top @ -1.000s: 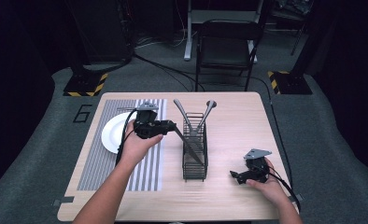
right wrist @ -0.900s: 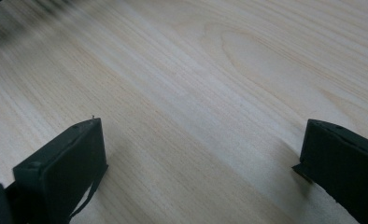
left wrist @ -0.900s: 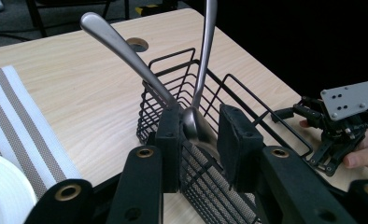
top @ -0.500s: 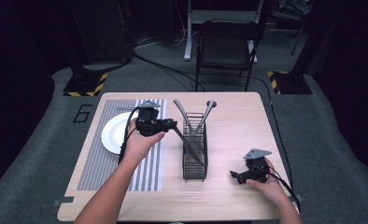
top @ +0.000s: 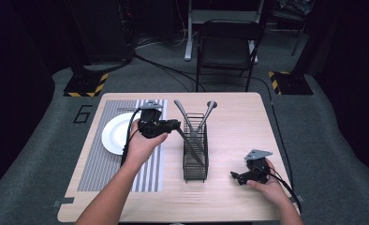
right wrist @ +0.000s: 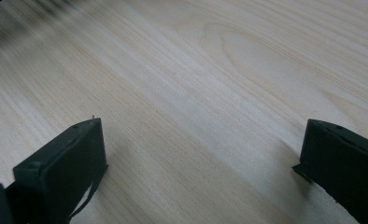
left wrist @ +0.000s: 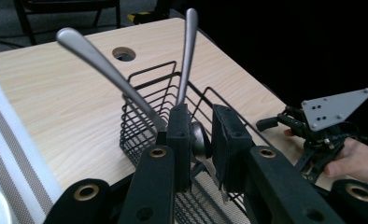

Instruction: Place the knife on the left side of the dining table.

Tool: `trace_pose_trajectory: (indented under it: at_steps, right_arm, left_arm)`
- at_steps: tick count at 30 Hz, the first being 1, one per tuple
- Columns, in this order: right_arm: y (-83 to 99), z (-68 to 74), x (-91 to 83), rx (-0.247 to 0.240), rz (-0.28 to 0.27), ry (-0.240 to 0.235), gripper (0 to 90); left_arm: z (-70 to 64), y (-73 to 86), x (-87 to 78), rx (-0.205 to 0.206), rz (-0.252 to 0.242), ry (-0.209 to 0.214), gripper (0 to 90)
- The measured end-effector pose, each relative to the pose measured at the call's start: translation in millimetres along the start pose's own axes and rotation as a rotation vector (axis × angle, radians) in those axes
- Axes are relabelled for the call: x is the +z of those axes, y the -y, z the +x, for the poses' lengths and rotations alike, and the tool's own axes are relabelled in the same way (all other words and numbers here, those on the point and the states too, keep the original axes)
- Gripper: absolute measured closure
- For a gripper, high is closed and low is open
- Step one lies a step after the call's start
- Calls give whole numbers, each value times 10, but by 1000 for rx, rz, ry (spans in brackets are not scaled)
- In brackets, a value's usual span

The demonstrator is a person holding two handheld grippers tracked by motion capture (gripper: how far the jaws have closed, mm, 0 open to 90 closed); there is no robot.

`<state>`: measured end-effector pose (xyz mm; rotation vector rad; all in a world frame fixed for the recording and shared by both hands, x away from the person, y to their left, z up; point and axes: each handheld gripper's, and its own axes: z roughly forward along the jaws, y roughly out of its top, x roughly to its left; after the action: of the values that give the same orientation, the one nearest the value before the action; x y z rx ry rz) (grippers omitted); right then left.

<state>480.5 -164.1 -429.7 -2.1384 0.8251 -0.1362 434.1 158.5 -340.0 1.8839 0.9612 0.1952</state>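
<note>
A black wire basket [top: 195, 150] stands near the middle of the wooden table [top: 248, 126], long side running near to far. Two metal utensils lean out of its far end: one handle [top: 181, 111] tilts to the left, the other [top: 208, 112] to the right, and they cross low in the basket. A third piece, a knife [top: 190, 147], slants down into the basket from the left.

The left gripper [top: 175, 125] is held above the table just left of the basket. Its jaws are narrow, closed on the knife's handle; in the left gripper view a rounded metal end [left wrist: 200, 140] sits between the two pads. The right gripper [top: 236, 176] rests low at the near right of the table, well apart from the basket, its jaws spread wide over bare wood with nothing between them.

One white plate [top: 117, 133] lies to the left on a grey striped mat [top: 103, 159], behind the left hand [top: 143, 143]. Beyond the far edge of the table stands one dark chair [top: 227, 47]. A round hole [left wrist: 123, 53] opens in the tabletop past the basket.
</note>
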Motion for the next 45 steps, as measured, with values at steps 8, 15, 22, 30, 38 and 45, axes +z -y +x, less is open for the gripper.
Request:
trace_pose_trajectory:
  at_steps: [8,15,22,30,38,45]
  right_arm:
    - [0,0,-1,0,1,0,0]
    - [0,-3,-1,-2,0,-5,0]
    - [0,0,-1,0,1,0,0]
    - [0,-3,-1,-2,0,-6,0]
    - [0,-3,-2,-2,2,-6,0]
    - [0,0,-2,-1,2,-1,0]
  left_arm:
    - [-183,-34,-18,34,-10,49,814]
    - [-328,-82,-12,66,7,80,832]
    - [-400,-139,-11,86,12,76,834]
    - [-451,-203,-70,108,20,55,835]
    - [-495,-297,-163,117,8,39,834]
    - [-535,-375,-241,123,6,29,834]
